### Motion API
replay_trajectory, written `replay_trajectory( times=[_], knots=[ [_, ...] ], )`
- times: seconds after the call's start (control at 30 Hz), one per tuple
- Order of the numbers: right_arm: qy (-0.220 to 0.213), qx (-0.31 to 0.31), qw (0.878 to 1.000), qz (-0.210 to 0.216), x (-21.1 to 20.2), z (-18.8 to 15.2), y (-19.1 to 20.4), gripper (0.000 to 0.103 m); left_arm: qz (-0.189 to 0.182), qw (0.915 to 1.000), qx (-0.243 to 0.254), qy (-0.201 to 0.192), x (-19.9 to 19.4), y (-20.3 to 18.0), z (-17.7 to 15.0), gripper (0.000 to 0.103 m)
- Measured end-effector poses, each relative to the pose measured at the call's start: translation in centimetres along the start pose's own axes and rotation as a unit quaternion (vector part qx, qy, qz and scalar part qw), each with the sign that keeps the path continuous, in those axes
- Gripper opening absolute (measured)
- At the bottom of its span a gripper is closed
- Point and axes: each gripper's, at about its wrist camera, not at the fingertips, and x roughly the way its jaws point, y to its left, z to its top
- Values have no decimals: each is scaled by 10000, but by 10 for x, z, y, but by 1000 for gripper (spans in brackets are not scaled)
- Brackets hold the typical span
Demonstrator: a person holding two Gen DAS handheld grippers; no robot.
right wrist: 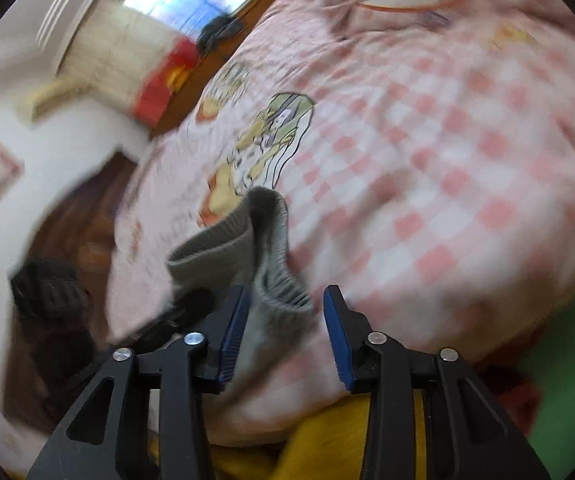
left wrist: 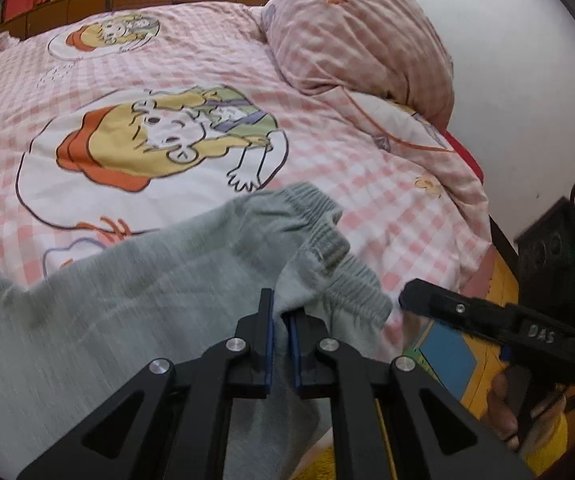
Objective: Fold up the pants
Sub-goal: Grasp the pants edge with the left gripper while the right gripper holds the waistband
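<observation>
Grey pants (left wrist: 135, 292) on pink checked bedspread (left wrist: 375, 184). Left gripper (left wrist: 281, 312) clamped on waistband fold. Right gripper (right wrist: 287, 308) jaws apart, straddling ribbed waistband (right wrist: 271, 248). "DAS" embossed on right gripper body.

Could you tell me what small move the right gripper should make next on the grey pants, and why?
Probably close the right gripper on the waistband. Its jaws stand open with the ribbed edge of the grey pants between them, nearer one finger, while the left gripper is already shut on the fabric beside it. Gripping both points would let the pants be lifted and spread.
</observation>
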Motion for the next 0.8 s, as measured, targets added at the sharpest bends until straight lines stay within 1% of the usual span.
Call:
replay_trajectory(
  times=[0.03, 0.07, 0.1, 0.17, 0.2, 0.23, 0.3, 0.33, 0.37, 0.43, 0.47, 0.5, 0.53, 0.57, 0.6, 0.63, 0.67, 0.73, 0.77, 0.8],
  knots=[
    [145, -224, 9996, 4, 5, 3, -1, 44, 1, 10000, -58, 18, 1, 2, 0, 7],
    [354, -470, 9982, 113, 13, 7, -2, 45, -5, 9999, -139, 40, 2, 6, -1, 7],
    [533, -627, 9963, 249, 19, 10, -3, 47, -17, 9998, -194, 49, 2, 8, -1, 7],
    [817, -852, 9920, 442, 30, 14, -4, 54, -47, 9995, -310, 53, 1, 12, -1, 7],
    [904, -986, 9900, 457, 34, 15, -3, 54, -50, 9994, -334, 51, 0, 13, 0, 7],
    [947, -1111, 9881, 479, 37, 16, -1, 55, -46, 9994, -342, 45, -1, 13, 0, 7],
    [985, -1274, 9853, 571, 39, 15, 2, 61, -27, 9995, -326, 33, -2, 13, 0, 7],
    [985, -1334, 9840, 654, 39, 14, 3, 61, -16, 9995, -313, 29, -2, 12, -1, 7],
    [969, -1317, 9839, 726, 38, 13, 4, 61, -14, 9995, -312, 21, -3, 12, -1, 7],
    [942, -1088, 9842, 1030, 37, 10, 2, 60, -16, 9995, -330, -2, -5, 12, -2, 7],
    [859, -966, 9846, 1173, 33, 8, 1, 57, -16, 9994, -340, -16, -6, 12, -2, 7],
    [717, -827, 9847, 1357, 28, 6, -1, 50, -14, 9994, -347, -24, -7, 12, -1, 7],
    [620, -693, 9844, 1492, 24, 4, -2, 46, -9, 9994, -356, -32, -8, 13, -1, 7],
    [563, -596, 9844, 1556, 21, 4, -3, 37, -6, 9993, -366, -40, -9, 13, -1, 7],
    [465, -493, 9848, 1600, 18, 2, -4, 32, -5, 9992, -385, -45, -10, 14, -1, 7],
    [403, -455, 9861, 1546, 16, 1, -4, 31, -22, 9992, -403, -45, -10, 14, -1, 7],
    [362, -455, 9882, 1418, 16, 1, -2, 25, -44, 9991, -418, -44, -10, 14, -1, 7],
    [334, -453, 9915, 1170, 16, 1, 2, 19, -87, 9990, -426, -39, -11, 13, -1, 7],
    [310, -424, 9929, 1066, 13, -1, 3, 11, -128, 9991, -411, -40, -11, 11, -2, 7],
    [304, -372, 9949, 887, 11, -2, 4, 11, -157, 9991, -386, -48, -12, 9, -2, 7]
  ],
)
